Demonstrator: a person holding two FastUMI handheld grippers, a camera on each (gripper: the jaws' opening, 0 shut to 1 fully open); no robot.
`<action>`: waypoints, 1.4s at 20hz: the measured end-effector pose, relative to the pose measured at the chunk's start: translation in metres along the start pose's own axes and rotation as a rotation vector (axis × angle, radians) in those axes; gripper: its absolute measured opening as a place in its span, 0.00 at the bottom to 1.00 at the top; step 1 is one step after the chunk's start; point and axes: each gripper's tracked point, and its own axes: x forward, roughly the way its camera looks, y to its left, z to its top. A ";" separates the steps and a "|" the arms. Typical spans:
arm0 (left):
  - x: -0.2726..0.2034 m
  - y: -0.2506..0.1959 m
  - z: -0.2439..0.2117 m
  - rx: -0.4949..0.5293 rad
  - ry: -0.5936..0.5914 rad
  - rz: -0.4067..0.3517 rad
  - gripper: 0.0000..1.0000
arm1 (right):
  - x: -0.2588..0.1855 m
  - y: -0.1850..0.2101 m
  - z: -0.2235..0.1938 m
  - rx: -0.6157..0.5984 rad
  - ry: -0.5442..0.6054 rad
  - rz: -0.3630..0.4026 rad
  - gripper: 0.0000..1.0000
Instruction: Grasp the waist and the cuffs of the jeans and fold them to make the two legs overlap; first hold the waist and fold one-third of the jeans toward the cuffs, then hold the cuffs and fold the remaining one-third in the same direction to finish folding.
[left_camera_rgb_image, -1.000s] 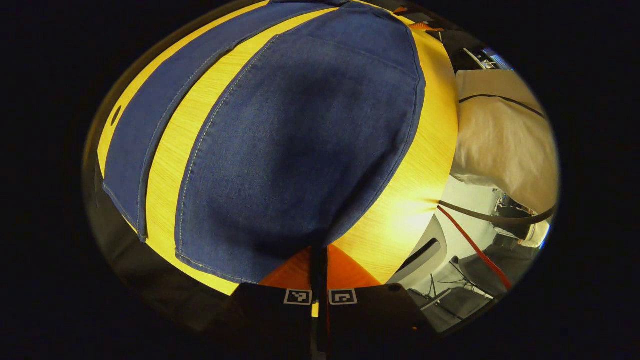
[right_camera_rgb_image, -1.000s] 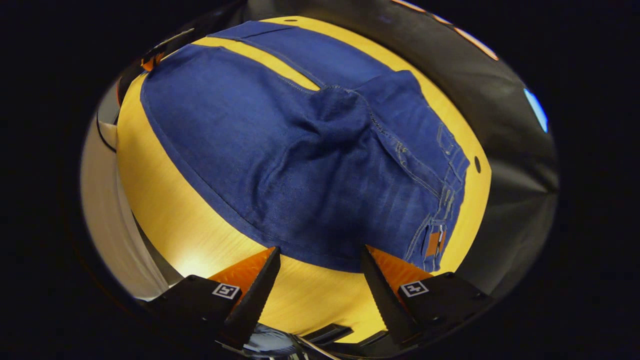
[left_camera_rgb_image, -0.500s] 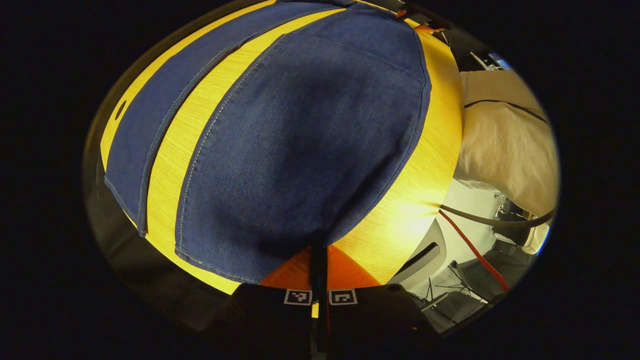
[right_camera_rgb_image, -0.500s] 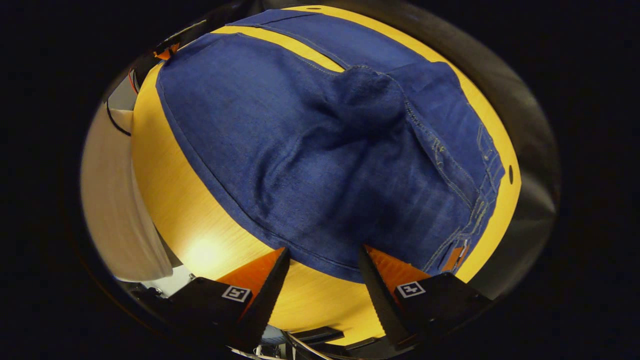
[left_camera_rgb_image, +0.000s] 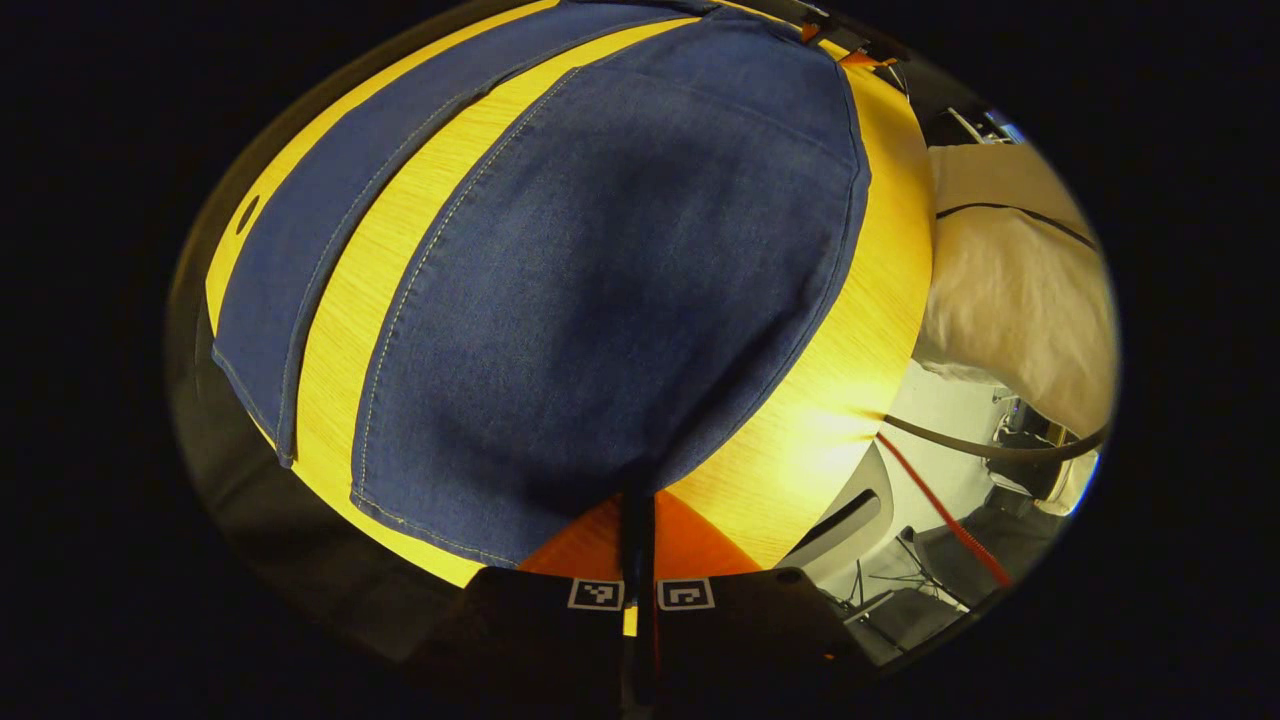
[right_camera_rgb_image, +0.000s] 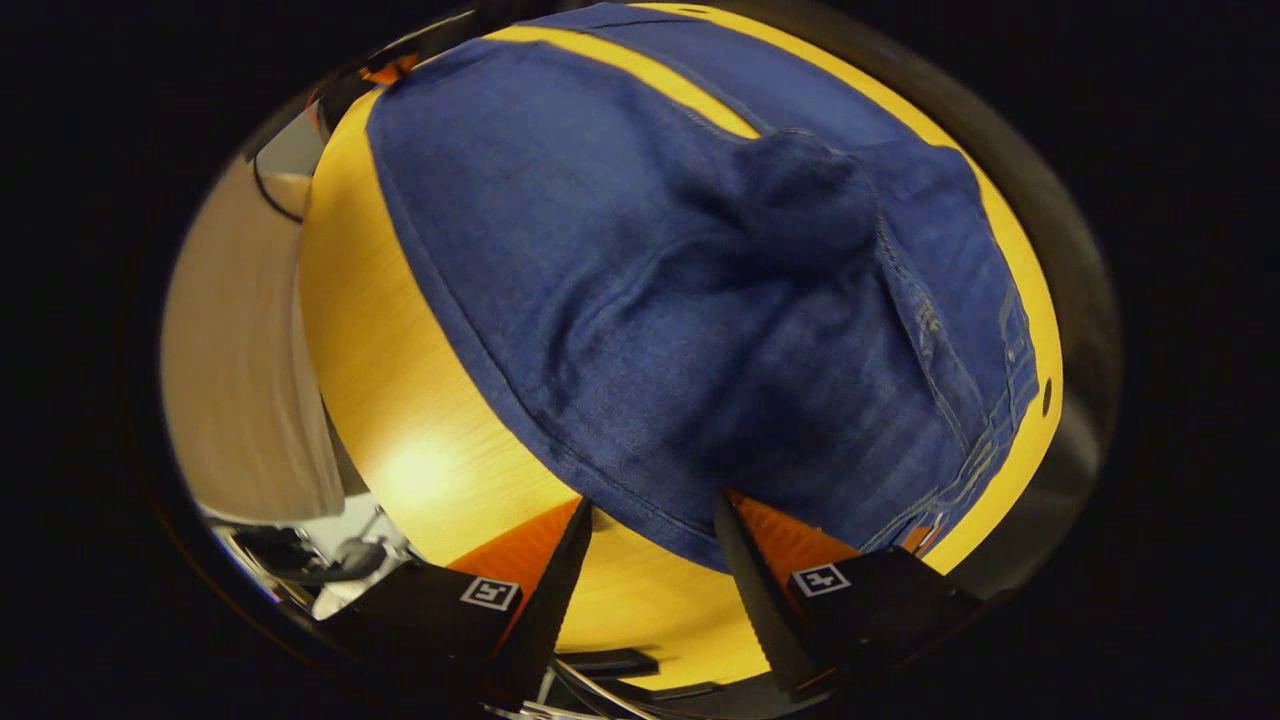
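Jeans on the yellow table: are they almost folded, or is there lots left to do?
Lots left. The jeans lie flat on the table, legs apart with a strip of table between them, so no fold is done. The left hand-held gripper is pinched on the near leg's cuff corner; the right hand-held gripper is open at the waist end. All three folds remain.

Jeans (left_camera_rgb_image: 600, 290): dark blue denim with pale contrast stitching, spread flat on the yellow wood-grain bench (left_camera_rgb_image: 840, 400), legs apart with a strip of bench showing between them. Near leg's cuff corner is pinched in the left hand-held gripper (left_camera_rgb_image: 638, 520). Waist (right_camera_rgb_image: 985, 420) end rumpled at the crotch.
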 end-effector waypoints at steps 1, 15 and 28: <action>0.000 0.000 0.000 0.000 0.002 -0.001 0.00 | -0.001 -0.001 -0.002 -0.067 0.021 -0.009 0.83; 0.000 0.000 0.000 -0.001 0.012 -0.003 0.00 | 0.001 -0.012 -0.001 -0.005 0.052 -0.023 0.60; 0.000 0.002 0.003 -0.216 -0.189 0.151 0.00 | -0.010 -0.038 0.012 0.227 -0.089 -0.310 0.06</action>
